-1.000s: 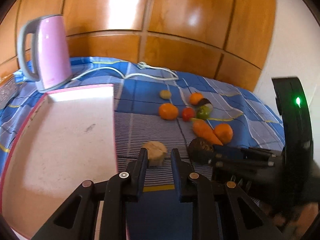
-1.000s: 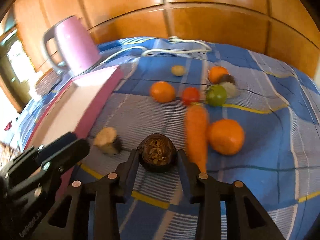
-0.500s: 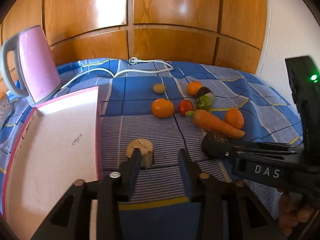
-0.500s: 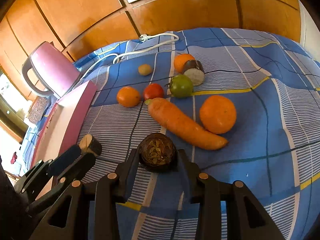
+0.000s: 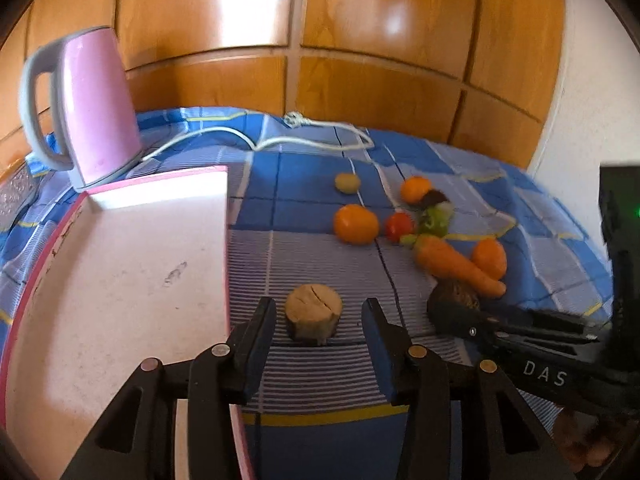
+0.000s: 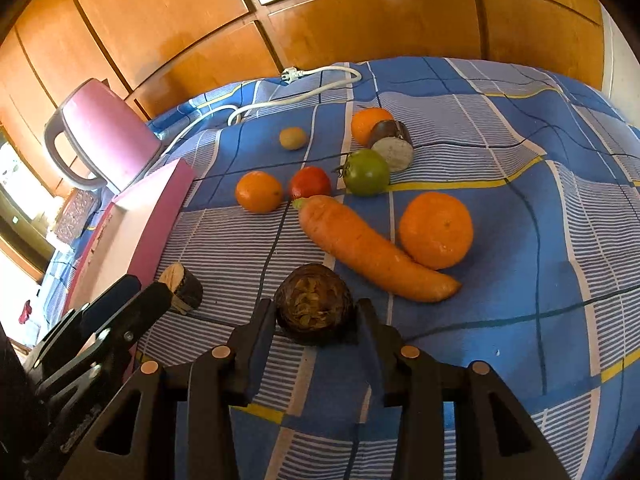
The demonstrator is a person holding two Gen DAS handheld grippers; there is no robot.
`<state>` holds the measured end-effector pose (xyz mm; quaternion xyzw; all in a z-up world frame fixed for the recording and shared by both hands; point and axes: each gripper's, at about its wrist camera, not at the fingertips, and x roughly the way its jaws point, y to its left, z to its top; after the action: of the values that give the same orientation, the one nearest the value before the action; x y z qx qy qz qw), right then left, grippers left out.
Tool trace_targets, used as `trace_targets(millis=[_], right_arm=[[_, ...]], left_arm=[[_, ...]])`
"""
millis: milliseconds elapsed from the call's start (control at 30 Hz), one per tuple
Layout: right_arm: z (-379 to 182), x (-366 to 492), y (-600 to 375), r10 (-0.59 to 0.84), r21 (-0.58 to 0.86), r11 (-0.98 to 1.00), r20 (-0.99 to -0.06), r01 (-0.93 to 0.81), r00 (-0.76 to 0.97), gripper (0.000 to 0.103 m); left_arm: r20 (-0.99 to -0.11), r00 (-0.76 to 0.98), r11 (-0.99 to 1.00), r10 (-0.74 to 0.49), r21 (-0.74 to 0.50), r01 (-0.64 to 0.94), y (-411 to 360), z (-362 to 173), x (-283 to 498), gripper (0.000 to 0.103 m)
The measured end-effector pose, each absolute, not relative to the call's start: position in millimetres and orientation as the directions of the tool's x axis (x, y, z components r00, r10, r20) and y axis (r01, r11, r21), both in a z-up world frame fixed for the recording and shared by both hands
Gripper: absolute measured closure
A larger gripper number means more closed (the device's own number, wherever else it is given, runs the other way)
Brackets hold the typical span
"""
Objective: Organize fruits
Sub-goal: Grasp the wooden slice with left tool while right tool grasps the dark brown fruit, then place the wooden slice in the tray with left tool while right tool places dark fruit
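Note:
A tan cut stump piece [image 5: 314, 314] lies on the blue checked cloth, just right of the pink-rimmed tray [image 5: 120, 280]. My left gripper [image 5: 318, 310] is open, with one finger on each side of the piece and a gap at both. A dark round fruit [image 6: 314, 308] with a seedy cut top sits between the fingers of my right gripper [image 6: 317, 314]. Both pads touch it while the jaws ease apart slightly. A carrot [image 6: 372, 248] and a large orange [image 6: 436, 230] lie just beyond it.
Farther back lie a small orange [image 6: 258, 192], a red tomato [image 6: 310, 182], a green tomato [image 6: 366, 172], a halved dark fruit [image 6: 394, 148] and a yellowish fruit [image 6: 293, 138]. A pink kettle [image 5: 96, 108] and its white cable [image 5: 320, 136] are behind, before a wooden wall.
My left gripper's jaws went from nearly together to spread around the stump piece, and it came closer. The right view rolled, with the dark fruit still between its fingers.

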<state>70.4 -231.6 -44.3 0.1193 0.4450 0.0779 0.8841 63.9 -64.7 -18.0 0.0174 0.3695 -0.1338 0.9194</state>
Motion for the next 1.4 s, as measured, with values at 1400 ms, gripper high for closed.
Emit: trace_targets(millis=[1400], right_arm=[[-10,37,-164,0.336,0.191,0.94,-0.648,-0.281,0.684,0.062]], left_arm=[[-0.504,0.862,0.96,0.057,-0.209,-0.186,35,21,10,0.07]])
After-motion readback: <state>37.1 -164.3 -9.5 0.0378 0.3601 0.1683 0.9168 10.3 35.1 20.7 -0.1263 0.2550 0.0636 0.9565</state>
